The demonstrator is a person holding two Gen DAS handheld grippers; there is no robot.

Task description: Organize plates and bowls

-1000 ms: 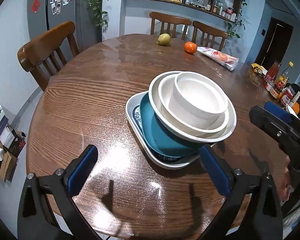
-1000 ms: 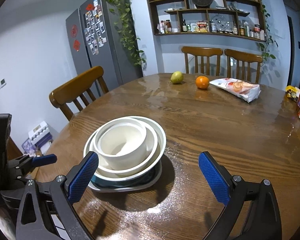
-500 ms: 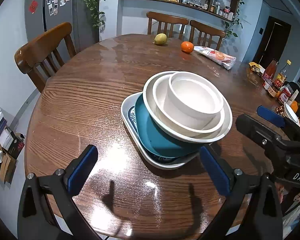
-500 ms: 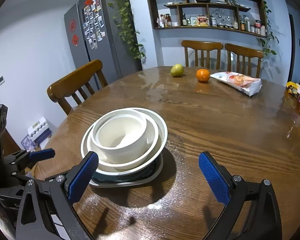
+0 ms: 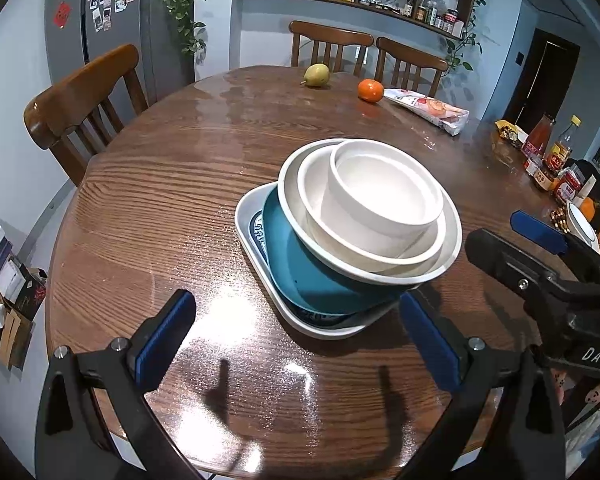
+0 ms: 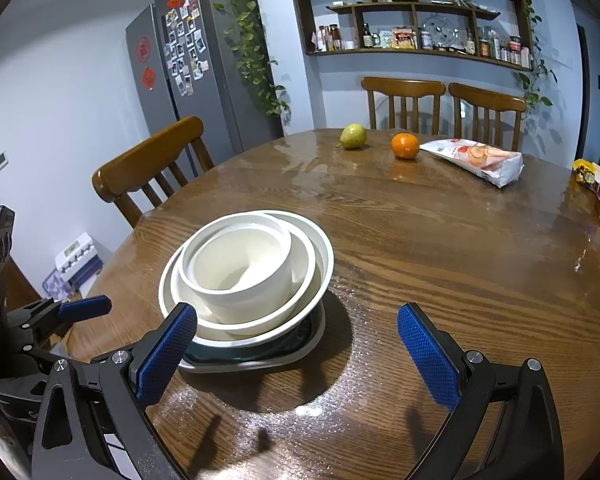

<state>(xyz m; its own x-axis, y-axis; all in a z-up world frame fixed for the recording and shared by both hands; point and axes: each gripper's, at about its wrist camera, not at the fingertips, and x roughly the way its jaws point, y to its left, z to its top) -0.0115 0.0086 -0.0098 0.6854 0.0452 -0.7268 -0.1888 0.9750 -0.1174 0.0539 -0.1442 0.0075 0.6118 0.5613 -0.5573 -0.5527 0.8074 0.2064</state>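
Observation:
One stack of dishes stands on the round wooden table (image 5: 172, 200). A deep white bowl (image 5: 384, 196) sits in two wider white bowls (image 5: 300, 184), these on a teal plate (image 5: 312, 280), all on a white rectangular tray (image 5: 256, 248). The right wrist view shows the same deep white bowl (image 6: 240, 264) and the tray (image 6: 308, 340). My left gripper (image 5: 296, 340) hangs open just short of the stack's near edge, holding nothing. My right gripper (image 6: 296, 344) is open too, to the right of the stack and clear of it.
At the far side lie a pear (image 5: 316, 76), an orange (image 5: 370, 90) and a snack bag (image 5: 428, 110). Bottles and jars (image 5: 548, 156) crowd the right edge. Wooden chairs (image 5: 84, 100) ring the table. Bare tabletop shows left of the stack.
Both grippers have drawn back slightly and tilted up, so the stack sits lower in each view. The dishes have not moved. Both grippers stay open.

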